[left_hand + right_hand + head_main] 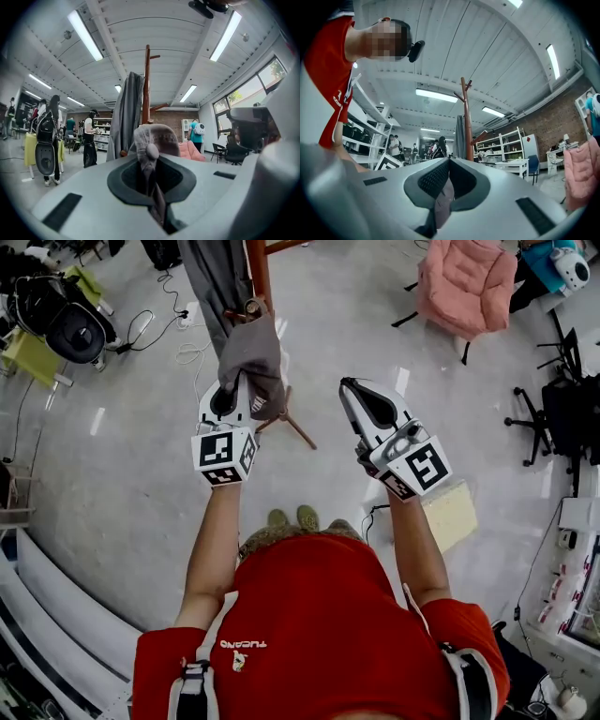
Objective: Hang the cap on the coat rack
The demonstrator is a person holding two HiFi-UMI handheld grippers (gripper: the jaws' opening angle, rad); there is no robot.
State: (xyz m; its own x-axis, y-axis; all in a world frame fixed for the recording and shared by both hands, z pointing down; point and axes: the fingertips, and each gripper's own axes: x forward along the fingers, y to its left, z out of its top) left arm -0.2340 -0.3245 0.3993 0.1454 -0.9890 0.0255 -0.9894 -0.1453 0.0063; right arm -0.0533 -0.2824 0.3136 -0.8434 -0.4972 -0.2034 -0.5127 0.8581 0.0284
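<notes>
A: Starting with the head view, what is being gripped by the left gripper [229, 395]?

B: The grey cap [255, 357] is being pinched in its jaws. The cloth is being held up against the brown pole of the coat rack [260, 273], just beside the grey coat [214, 277] that is hanging there. Whether a peg is being touched cannot be told.

A: And the right gripper [349, 388]?

B: It is being held level with the left one, apart from the cap and to its right. Its jaws are being pressed together and nothing is being carried.

A: What is being shown in the left gripper view?

B: The jaws are being closed almost fully on a fold of the cap. The crown is being pushed up above the jaw tips, with the rack's pole and the coat rising directly behind it.

A: And in the right gripper view?

B: The jaw tips are being shown meeting, with nothing being clamped between them. The rack's pole and the coat are being seen farther off, straight ahead.
</notes>
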